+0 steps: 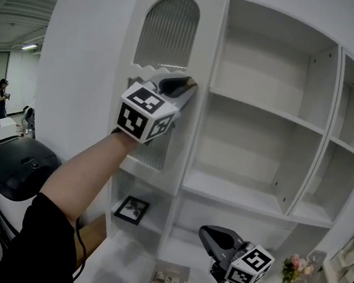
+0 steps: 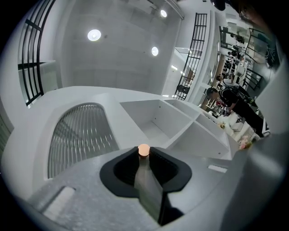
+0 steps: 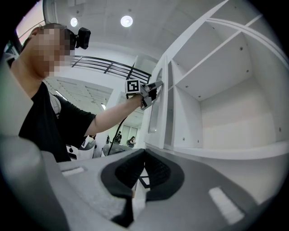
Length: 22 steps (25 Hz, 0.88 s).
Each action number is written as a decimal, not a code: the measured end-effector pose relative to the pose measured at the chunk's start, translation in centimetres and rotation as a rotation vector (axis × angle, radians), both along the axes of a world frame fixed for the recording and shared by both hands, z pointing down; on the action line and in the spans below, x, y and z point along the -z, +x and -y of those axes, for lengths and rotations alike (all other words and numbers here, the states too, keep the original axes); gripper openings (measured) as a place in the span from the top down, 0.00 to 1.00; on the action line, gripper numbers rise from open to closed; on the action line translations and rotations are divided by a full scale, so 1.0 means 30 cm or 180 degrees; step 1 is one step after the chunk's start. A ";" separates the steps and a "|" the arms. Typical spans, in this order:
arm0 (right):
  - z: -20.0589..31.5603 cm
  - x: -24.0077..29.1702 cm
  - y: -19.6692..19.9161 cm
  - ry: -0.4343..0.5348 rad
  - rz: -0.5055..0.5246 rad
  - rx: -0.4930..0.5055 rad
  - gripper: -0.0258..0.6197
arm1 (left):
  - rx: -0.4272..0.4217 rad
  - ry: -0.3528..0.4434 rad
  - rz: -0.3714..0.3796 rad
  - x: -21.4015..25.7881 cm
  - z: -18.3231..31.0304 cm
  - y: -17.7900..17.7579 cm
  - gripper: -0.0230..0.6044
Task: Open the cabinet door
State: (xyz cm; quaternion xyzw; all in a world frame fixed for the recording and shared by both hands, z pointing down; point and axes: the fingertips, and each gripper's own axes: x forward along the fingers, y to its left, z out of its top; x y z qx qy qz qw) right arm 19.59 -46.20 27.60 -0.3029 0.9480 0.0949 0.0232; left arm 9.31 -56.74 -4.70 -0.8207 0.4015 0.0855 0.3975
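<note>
Two grippers: left gripper jaws clamp one door knob; right gripper jaws closed, empty.

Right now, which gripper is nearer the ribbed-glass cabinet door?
Left. The left gripper is clamped on the free edge of the cabinet door, at mid-height. The right gripper hangs low and further right, apart from the door and holding nothing.

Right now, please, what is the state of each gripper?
Left gripper: fingers closed on the small round orange knob of the white ribbed-glass cabinet door.
Right gripper: fingers closed, holding nothing.
</note>
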 end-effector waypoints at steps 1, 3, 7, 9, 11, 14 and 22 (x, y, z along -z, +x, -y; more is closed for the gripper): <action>-0.012 0.010 -0.011 0.0020 -0.0008 -0.0003 0.96 | -0.0016 -0.0012 0.0009 0.000 -0.008 -0.003 0.85; -0.036 0.028 -0.029 0.0059 -0.0016 -0.0020 0.96 | -0.0050 -0.0041 0.0037 -0.002 -0.024 -0.010 0.85; -0.066 0.047 -0.059 0.0079 0.0073 -0.0069 0.96 | -0.0101 -0.0094 0.0104 -0.001 -0.051 -0.030 0.85; -0.067 0.039 -0.077 0.0020 0.0147 -0.0094 0.96 | -0.0139 -0.0116 0.0116 -0.001 -0.063 -0.038 0.85; -0.073 0.034 -0.102 -0.0028 0.0180 -0.0099 0.96 | -0.0174 -0.0139 0.0116 -0.001 -0.076 -0.045 0.85; -0.098 0.048 -0.137 -0.0012 0.0183 -0.0096 0.96 | -0.0212 -0.0161 0.0139 0.001 -0.101 -0.058 0.85; -0.167 0.054 -0.212 -0.0016 0.0118 -0.0150 0.96 | -0.0374 -0.0187 0.0131 0.003 -0.182 -0.116 0.85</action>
